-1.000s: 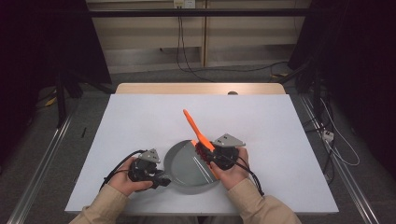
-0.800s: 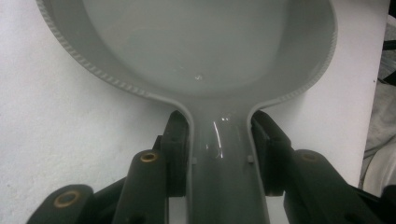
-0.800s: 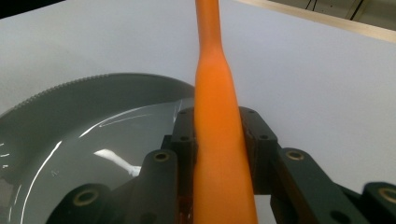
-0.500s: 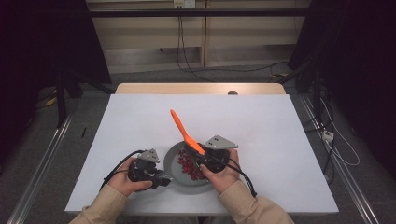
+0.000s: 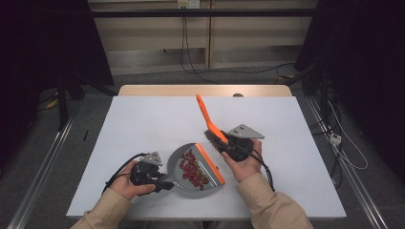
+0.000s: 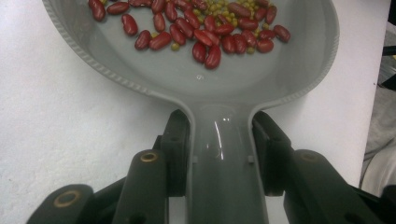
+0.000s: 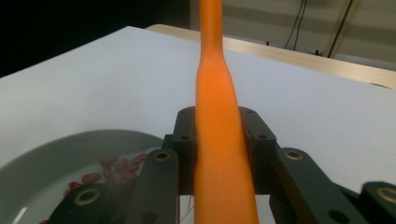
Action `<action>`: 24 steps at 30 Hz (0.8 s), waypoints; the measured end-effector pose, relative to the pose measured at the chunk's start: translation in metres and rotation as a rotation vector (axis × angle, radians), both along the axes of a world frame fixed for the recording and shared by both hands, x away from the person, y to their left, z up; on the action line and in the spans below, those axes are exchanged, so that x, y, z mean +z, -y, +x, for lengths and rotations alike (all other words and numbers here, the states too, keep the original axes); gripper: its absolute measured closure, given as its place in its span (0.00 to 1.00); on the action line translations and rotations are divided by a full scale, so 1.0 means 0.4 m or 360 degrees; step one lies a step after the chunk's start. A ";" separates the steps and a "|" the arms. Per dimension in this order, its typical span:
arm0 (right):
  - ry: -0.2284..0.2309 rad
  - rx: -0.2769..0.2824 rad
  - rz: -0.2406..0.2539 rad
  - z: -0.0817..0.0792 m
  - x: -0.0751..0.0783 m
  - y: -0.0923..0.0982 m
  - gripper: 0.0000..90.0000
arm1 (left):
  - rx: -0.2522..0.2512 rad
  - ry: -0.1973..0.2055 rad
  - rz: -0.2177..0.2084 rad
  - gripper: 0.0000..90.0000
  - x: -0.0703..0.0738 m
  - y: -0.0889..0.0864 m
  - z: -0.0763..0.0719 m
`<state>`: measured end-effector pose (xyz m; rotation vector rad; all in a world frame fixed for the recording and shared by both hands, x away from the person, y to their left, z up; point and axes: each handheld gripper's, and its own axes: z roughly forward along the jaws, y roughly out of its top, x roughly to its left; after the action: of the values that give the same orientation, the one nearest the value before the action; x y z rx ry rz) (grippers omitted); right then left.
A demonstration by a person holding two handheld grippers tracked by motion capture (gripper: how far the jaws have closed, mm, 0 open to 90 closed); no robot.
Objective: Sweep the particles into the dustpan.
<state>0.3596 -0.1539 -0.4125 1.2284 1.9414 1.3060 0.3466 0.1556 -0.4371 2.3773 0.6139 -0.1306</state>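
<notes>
Left gripper (image 5: 165,185) clamped on grey dustpan (image 5: 188,187) handle, lower centre (beans (image 6: 205,35) inside), right gripper (image 5: 224,143) gripping orange brush (image 5: 206,112) handle, centre-right.

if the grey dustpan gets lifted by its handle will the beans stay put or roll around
Probably roll: the beans lie loose on the grey dustpan, whose inside looks smooth and glossy. The raised rim should hold them if kept level. The left gripper clamps only the narrow handle, so the pan may tip.

right claw (image 5: 228,143): swung its orange brush (image 5: 206,114) from over the dustpan (image 5: 187,188) toward the right, handle now steeper | beans (image 5: 191,167): uncovered, lying in the pan
</notes>
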 end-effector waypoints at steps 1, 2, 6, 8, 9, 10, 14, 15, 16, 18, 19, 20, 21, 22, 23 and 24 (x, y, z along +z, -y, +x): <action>-0.0005 -0.0010 -0.0008 0.002 -0.005 0.004 0.79 | -0.0012 -0.0001 0.0003 0.70 0.001 -0.001 0.000; -0.0008 -0.0013 -0.0017 0.005 -0.011 0.009 0.79 | -0.0015 -0.0004 0.0004 0.70 0.002 -0.002 0.000; -0.0027 -0.0030 -0.0046 0.013 -0.043 0.020 0.79 | -0.0031 -0.0011 0.0004 0.70 0.002 -0.005 0.002; -0.0056 -0.0011 -0.0086 0.015 -0.057 0.015 0.79 | -0.0031 -0.0014 0.0010 0.70 0.000 -0.004 0.001; -0.0076 0.0001 -0.0104 0.015 -0.062 0.011 0.79 | -0.0032 -0.0013 0.0013 0.70 -0.001 -0.004 0.001; -0.0084 0.0009 -0.0114 0.014 -0.066 0.008 0.79 | -0.0028 -0.0013 0.0011 0.70 -0.001 -0.003 0.001; -0.0100 0.0030 -0.0130 0.008 -0.059 0.004 0.77 | -0.0016 -0.0018 -0.0006 0.70 0.000 -0.004 0.000; -0.0107 0.0042 -0.0141 0.007 -0.056 0.005 0.75 | -0.0023 -0.0016 0.0004 0.70 0.000 -0.004 0.000; -0.0114 0.0045 -0.0143 0.005 -0.050 0.008 0.73 | -0.0023 -0.0017 0.0005 0.70 -0.001 -0.004 0.000; -0.0124 0.0062 -0.0165 0.004 -0.036 0.015 0.71 | -0.0022 -0.0017 0.0004 0.70 -0.001 -0.005 0.000; -0.0153 0.0081 -0.0187 0.004 -0.030 0.018 0.72 | -0.0022 -0.0017 0.0005 0.70 -0.001 -0.004 0.000; -0.0189 0.0105 -0.0220 0.004 -0.027 0.020 0.72 | -0.0027 -0.0016 0.0010 0.70 -0.001 -0.005 0.001; -0.0212 0.0118 -0.0249 0.004 -0.027 0.022 0.75 | -0.0020 -0.0006 0.0024 0.70 0.000 -0.005 0.001; -0.0214 0.0122 -0.0278 0.002 -0.028 0.024 0.78 | -0.0016 -0.0007 0.0022 0.70 0.000 -0.004 0.000; -0.0212 0.0133 -0.0338 -0.001 -0.029 0.025 0.78 | -0.0008 -0.0008 0.0019 0.70 0.001 -0.005 0.000; -0.0219 0.0135 -0.0321 -0.005 -0.029 0.029 0.79 | -0.0006 -0.0008 0.0020 0.70 0.001 -0.004 0.000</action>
<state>0.3575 -0.1655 -0.4240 1.1736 2.1841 1.0588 0.3465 0.1574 -0.4367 2.3912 0.6149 -0.1349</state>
